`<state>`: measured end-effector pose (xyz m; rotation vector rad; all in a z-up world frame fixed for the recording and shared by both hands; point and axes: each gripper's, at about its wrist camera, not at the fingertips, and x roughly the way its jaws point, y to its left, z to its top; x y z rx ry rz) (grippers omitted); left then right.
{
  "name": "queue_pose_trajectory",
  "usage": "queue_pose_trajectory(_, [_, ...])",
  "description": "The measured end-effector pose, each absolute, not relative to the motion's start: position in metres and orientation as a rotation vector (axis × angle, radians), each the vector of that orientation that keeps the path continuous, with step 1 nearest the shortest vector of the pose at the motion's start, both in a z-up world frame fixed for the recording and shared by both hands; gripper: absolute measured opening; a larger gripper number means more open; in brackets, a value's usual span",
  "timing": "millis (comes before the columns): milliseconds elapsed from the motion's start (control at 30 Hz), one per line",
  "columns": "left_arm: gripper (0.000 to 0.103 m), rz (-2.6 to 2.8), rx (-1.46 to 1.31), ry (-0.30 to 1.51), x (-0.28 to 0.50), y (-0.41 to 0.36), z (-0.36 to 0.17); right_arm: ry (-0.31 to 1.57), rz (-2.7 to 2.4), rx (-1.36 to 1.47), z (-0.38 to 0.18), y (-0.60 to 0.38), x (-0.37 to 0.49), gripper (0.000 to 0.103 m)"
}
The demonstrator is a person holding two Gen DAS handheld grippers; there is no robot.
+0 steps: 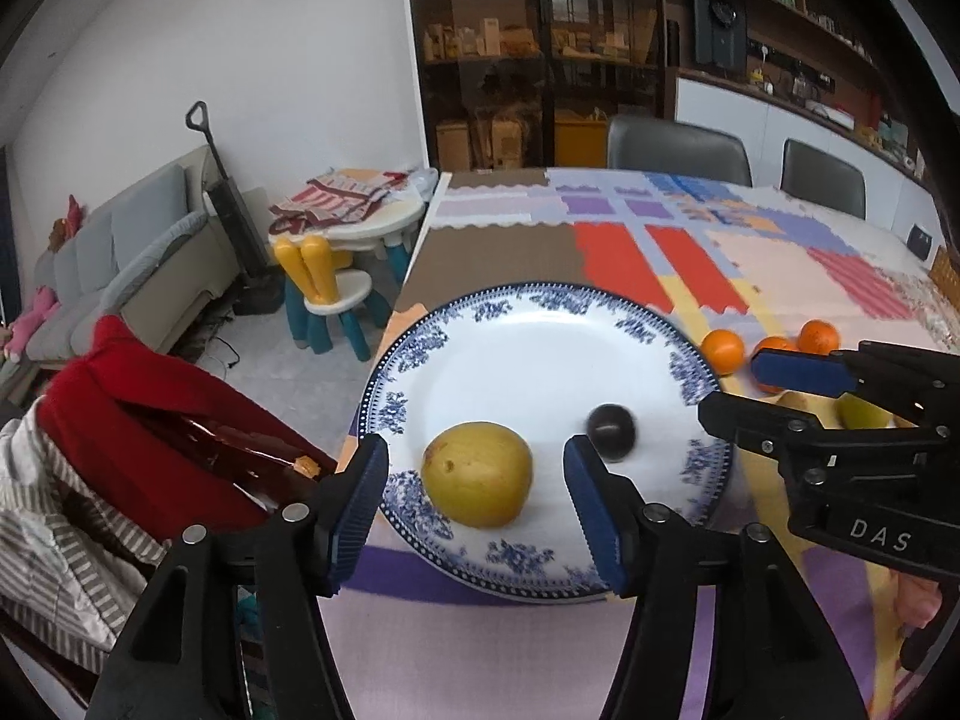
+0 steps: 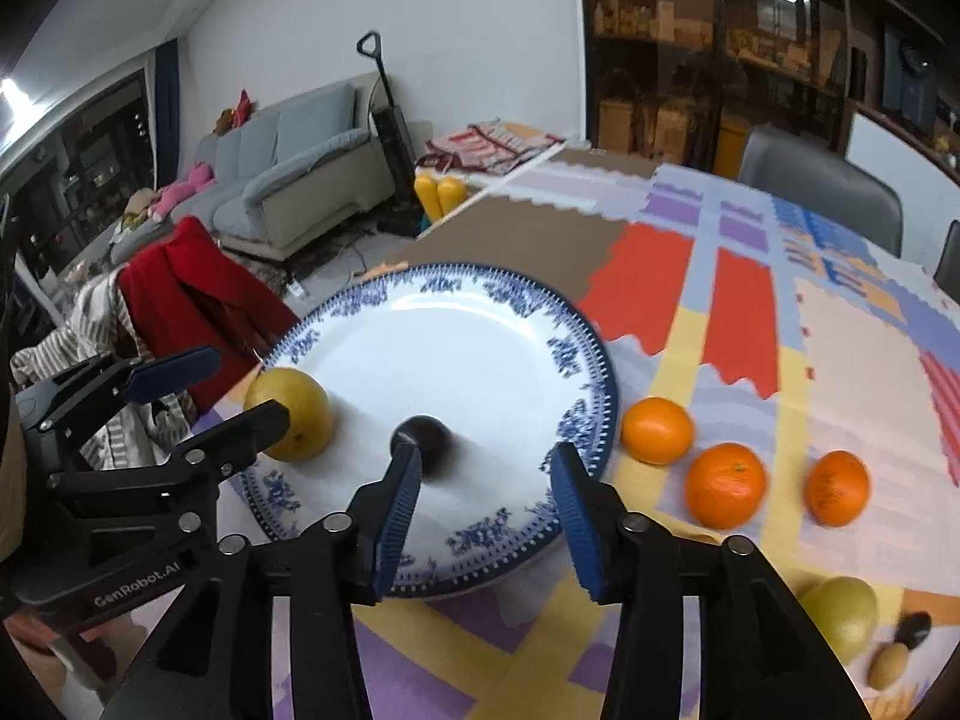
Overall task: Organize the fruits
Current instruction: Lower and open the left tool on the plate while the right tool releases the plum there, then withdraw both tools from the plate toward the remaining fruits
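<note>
On the plate I see a yellow pear and a dark plum. Both my left gripper and right gripper stand wide open, holding nothing; their bodies read "GenRobot.AI" and "DAS".

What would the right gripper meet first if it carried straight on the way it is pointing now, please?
Probably the blue-and-white plate: the open right gripper points over its near rim, with bare white plate between the fingers. The dark plum sits just beside the left finger and may be brushed; depth is unclear.
</note>
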<state>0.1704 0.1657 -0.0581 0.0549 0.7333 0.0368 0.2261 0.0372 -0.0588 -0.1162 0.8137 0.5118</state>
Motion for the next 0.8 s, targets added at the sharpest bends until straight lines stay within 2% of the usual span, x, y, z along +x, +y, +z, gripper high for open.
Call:
queue_pose_trajectory(167, [0.066, 0.039, 0.068, 0.678, 0.147, 0.153, -0.039, 0.743, 0.490, -0.121, -0.039, 0.020, 0.203, 0.054])
queue_pose_trajectory(433, [0.075, -0.014, 0.070, 0.580, 0.111, 0.119, -0.005, 0.619, 0.432, -0.106, -0.002, -0.021, 0.162, 0.074])
queue_pose_trajectory(633, [0.081, -0.054, 0.083, 0.531, 0.097, 0.089, 0.010, 0.559, 0.372, -0.084, 0.018, -0.058, 0.138, 0.080])
queue_pose_trajectory(800, [0.084, -0.101, 0.085, 0.501, 0.091, 0.060, 0.017, 0.533, 0.308, -0.076, 0.028, -0.090, 0.124, 0.080])
